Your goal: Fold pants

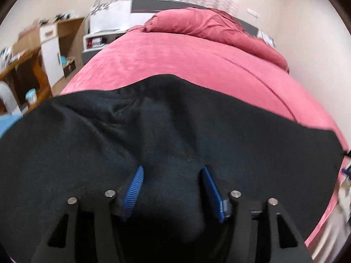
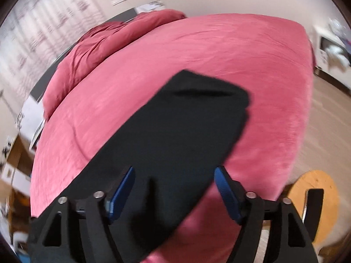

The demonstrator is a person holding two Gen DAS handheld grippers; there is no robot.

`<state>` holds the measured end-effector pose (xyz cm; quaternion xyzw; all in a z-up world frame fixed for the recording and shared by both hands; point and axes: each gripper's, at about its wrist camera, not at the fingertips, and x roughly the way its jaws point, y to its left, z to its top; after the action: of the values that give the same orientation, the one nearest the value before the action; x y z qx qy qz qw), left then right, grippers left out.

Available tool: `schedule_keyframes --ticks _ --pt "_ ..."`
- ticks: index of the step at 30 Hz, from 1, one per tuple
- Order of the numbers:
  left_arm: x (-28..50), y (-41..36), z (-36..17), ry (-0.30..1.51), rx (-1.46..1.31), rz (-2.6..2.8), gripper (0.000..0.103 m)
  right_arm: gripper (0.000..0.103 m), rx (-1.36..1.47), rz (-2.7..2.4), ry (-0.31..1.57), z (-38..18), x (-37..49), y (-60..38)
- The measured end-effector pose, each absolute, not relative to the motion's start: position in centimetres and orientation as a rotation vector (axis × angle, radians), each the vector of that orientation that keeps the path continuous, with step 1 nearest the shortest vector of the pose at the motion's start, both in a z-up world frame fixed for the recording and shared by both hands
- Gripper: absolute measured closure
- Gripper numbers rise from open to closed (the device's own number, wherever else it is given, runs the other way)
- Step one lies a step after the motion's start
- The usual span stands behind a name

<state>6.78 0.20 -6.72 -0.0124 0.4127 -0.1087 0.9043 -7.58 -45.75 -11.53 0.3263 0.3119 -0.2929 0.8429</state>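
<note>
Black pants [image 1: 153, 131] lie spread across a pink bed [image 1: 186, 57]. In the left wrist view the wide upper part fills the lower half of the picture. My left gripper [image 1: 173, 175] hovers over this cloth with its blue pads [image 1: 135, 188] well apart and nothing pinched between them. In the right wrist view a long folded leg of the pants [image 2: 186, 120] runs away from me toward the middle of the bed [image 2: 252, 54]. My right gripper [image 2: 174, 175] stands open astride the near end of the leg, with its pads [image 2: 227, 192] clear of the cloth.
A bunched pink duvet [image 1: 208, 26] lies at the head of the bed. Wooden shelves and a white cabinet [image 1: 50, 50] stand to the left of it. A round wooden stool [image 2: 316, 197] and pale floor [image 2: 329, 120] are off the bed's right side.
</note>
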Motion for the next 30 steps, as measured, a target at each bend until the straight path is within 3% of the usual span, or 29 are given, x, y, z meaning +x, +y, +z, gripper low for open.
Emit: schedule_keyframes --ticks 13,25,30 --pt "7.0 1.3 -6.8 0.868 -0.059 -0.241 0.042 0.023 1.066 -0.349 0.446 -16.9 -8.3 -53.0" --pt "6.9 0.8 -6.7 0.879 -0.055 -0.215 0.042 0.022 1.035 -0.278 0.390 -16.6 -6.4 -54.2" --pt "7.2 0.3 -6.5 0.918 -0.057 -0.181 0.042 0.030 1.082 -0.279 0.358 -16.8 -6.1 -55.2"
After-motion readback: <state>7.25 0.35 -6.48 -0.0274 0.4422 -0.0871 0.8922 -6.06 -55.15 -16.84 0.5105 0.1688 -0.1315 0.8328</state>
